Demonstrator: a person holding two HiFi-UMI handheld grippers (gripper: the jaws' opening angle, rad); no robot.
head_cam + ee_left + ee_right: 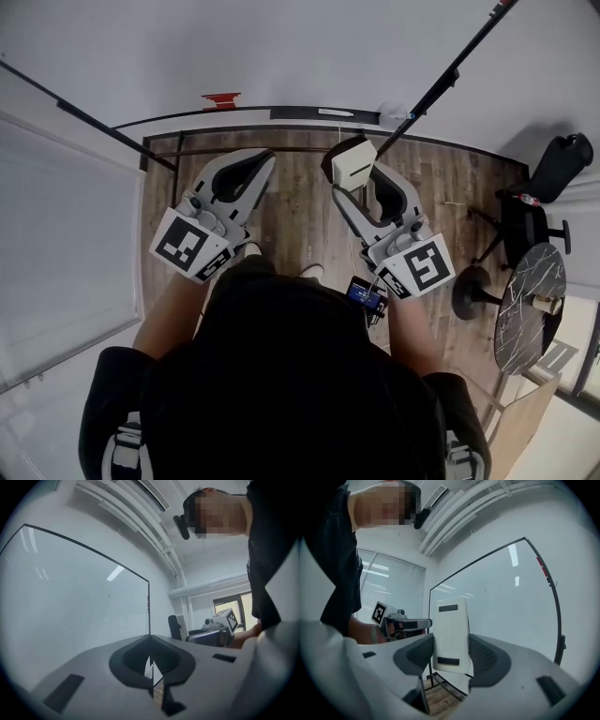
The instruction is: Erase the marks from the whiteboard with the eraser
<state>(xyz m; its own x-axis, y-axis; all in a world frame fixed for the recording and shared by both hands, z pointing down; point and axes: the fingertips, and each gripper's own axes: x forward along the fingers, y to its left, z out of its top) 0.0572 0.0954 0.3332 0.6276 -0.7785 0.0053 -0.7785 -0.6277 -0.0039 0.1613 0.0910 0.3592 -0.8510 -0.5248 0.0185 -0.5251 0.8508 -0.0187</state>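
Observation:
The whiteboard (281, 47) stands in front of me on a black-framed stand. It fills the left of the left gripper view (70, 597) and the right of the right gripper view (506, 602). A tiny dark mark (485, 591) shows on it, also seen as the mark (109, 595). My right gripper (354, 176) is shut on a white eraser (353, 161), which stands upright between the jaws (451, 634), short of the board. My left gripper (265, 161) is held level beside it, jaws shut with nothing between them (151, 667).
A red item (222, 98) sits on the board's lower edge. An office chair (553, 173) and a round marble table (530, 305) stand at the right. Window blinds (56, 244) run along the left. Wood floor (300, 206) lies below the grippers.

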